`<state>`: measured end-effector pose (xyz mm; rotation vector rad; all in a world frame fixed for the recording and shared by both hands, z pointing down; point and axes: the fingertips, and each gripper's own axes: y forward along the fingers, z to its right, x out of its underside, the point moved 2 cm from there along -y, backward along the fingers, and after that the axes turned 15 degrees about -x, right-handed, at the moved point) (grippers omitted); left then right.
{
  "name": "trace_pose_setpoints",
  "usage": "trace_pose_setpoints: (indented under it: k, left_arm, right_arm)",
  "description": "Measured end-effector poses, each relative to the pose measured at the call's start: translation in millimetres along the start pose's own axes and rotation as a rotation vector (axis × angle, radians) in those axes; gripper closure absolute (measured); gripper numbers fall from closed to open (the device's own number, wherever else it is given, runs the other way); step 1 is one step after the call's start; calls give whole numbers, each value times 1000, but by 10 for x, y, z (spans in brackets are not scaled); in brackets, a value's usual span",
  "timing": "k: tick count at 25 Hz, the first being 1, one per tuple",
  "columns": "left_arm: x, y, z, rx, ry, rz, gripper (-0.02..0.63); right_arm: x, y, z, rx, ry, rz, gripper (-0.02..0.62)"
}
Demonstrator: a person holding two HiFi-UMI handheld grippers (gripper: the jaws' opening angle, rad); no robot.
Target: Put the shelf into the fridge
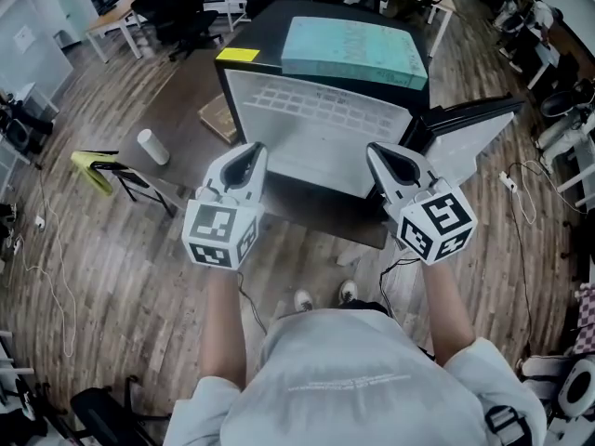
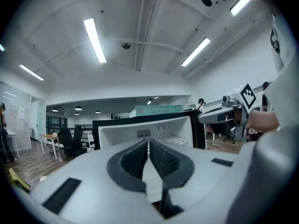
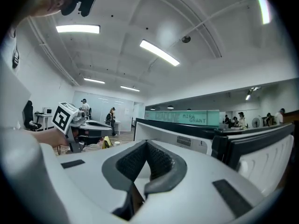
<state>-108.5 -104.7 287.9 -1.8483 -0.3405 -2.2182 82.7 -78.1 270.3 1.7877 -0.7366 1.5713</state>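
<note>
Left tool and right tool, each closed on nothing, held before the open fridge. The white shelf lies inside, high up (apparently seated). Advisable: confirm it rests level at both sides before shutting the door.

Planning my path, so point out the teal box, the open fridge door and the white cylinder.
teal box (image 1: pixel 353 50), head view, middle of its top
fridge door (image 1: pixel 460 147), head view, its white inner face
white cylinder (image 1: pixel 153 147), head view, its side
</note>
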Motion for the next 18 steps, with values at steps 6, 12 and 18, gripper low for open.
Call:
trace_pose_setpoints:
  k: [6,12,18]
  left_arm:
    - [-91,74,146,14,12,12,577]
    - [-105,49,160,8,15,10,577]
    - [-33,92,124,8,8,4,577]
  right_arm:
    - [-38,-69,87,0,-20,3,580]
    - [-41,-93,57,1,-27,1,580]
    - [-21,-26,63,-1,-45,-6,580]
